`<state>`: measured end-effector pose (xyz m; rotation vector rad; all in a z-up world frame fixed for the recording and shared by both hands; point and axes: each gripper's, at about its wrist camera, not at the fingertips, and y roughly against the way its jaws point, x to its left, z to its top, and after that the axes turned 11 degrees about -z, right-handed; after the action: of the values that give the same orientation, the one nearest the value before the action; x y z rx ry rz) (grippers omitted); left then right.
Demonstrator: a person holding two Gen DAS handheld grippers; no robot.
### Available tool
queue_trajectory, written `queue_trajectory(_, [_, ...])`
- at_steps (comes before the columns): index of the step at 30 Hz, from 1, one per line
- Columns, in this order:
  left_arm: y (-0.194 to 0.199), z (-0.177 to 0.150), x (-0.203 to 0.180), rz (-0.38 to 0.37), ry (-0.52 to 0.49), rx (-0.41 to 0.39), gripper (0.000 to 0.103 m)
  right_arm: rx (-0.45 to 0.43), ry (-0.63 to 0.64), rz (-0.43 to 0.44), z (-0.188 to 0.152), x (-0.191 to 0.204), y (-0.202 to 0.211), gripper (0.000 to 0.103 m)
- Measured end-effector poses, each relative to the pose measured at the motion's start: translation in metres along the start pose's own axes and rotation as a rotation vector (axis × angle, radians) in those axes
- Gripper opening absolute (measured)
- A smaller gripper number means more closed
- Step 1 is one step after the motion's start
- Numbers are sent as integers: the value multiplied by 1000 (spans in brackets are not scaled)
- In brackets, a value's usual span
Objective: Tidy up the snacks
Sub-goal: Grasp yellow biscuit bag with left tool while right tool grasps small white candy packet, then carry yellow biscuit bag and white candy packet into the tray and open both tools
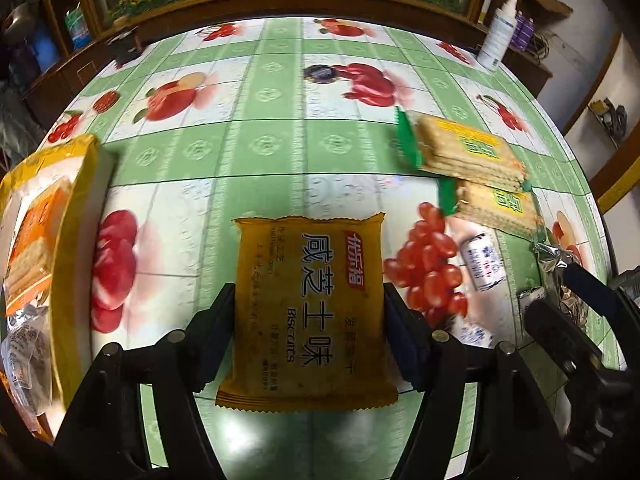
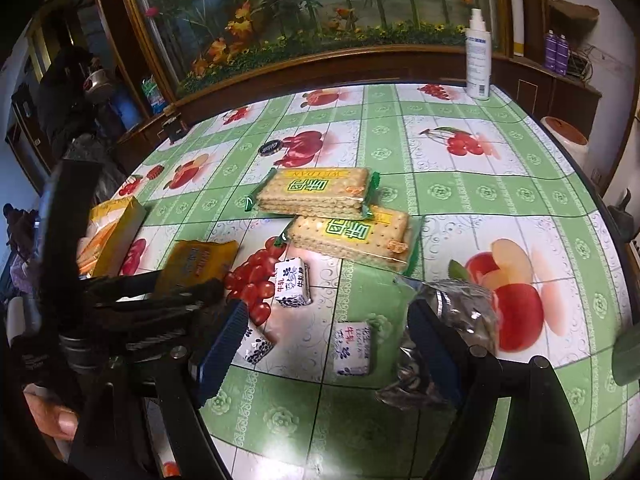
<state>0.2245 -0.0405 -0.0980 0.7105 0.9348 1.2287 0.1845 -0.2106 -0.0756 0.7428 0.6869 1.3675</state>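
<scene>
- Left gripper [image 1: 308, 320]: clamped on the orange biscuit packet [image 1: 310, 308], one pad against each side edge. The packet appears lifted just clear of the tabletop [image 1: 280, 152], near its left part.
- Right gripper [image 2: 332, 344]: jaws spread apart, holding nothing. The right pad lies against or just beside the crumpled silver wrapper [image 2: 452, 320]; actual contact cannot be confirmed.
- Yellow snack box [image 1: 52, 240]: stands at the left edge of the tabletop and already contains packets. Judgement: this is the collection point, and the clamped packet is likely bound for it.
- Remaining items: two green-ended cracker packs [image 2: 316, 192] [image 2: 352, 236] lie mid-table, the nearer one overlapping the farther; three small blue-and-white candies [image 2: 294, 282] [image 2: 352, 344] [image 2: 256, 346] lie toward the near edge, the last two between the open right jaws.
- Progress judgement: early to middle stage. Some snacks are boxed, one is in transit, and at least six items stay loose.
- View differences: the left wrist view shows the box interior and the printed face of the packet. The right wrist view shows the full spread of loose items, a white spray bottle [image 2: 478, 56] at the far right corner, and the left gripper from the side.
</scene>
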Motion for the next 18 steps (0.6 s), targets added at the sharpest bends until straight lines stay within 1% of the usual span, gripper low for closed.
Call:
queue_trajectory(1, [2,-2,6,8,-1,-2,69,10,13,3,1,4,-5,81])
queue_trajectory(3, [5,-5,16,23,8,-6,69,29,44,13,4,14,-16,70])
queue_trajectory(4, [6,-6,21,25,15,-7,69,40,60,12,5,20,-23,67])
queue_trajectory(6, [10,-10,26,15,29,-10,69,66,86,7,7,29,-36,56])
queue_trajectory(7, [13,-11,28,14,32,-13,69,72,93,-2,7,32,-41,56])
queue_trajectory(8, [14,-12,29,16,33,-15,69,54,108,-24,8,35,-42,52])
queue_trajectory(9, [15,-13,28,19,31,-17,69,56,113,-36,10,37,-44,42])
queue_trajectory(11, [19,-16,28,32,30,-24,69,55,114,-45,12,38,-44,20])
queue_trajectory(13, [25,-20,26,42,24,-37,69,54,115,-42,11,37,-41,20])
queue_trajectory(18, [50,-31,22,51,13,-85,69,-15,111,-42,6,38,-4,20])
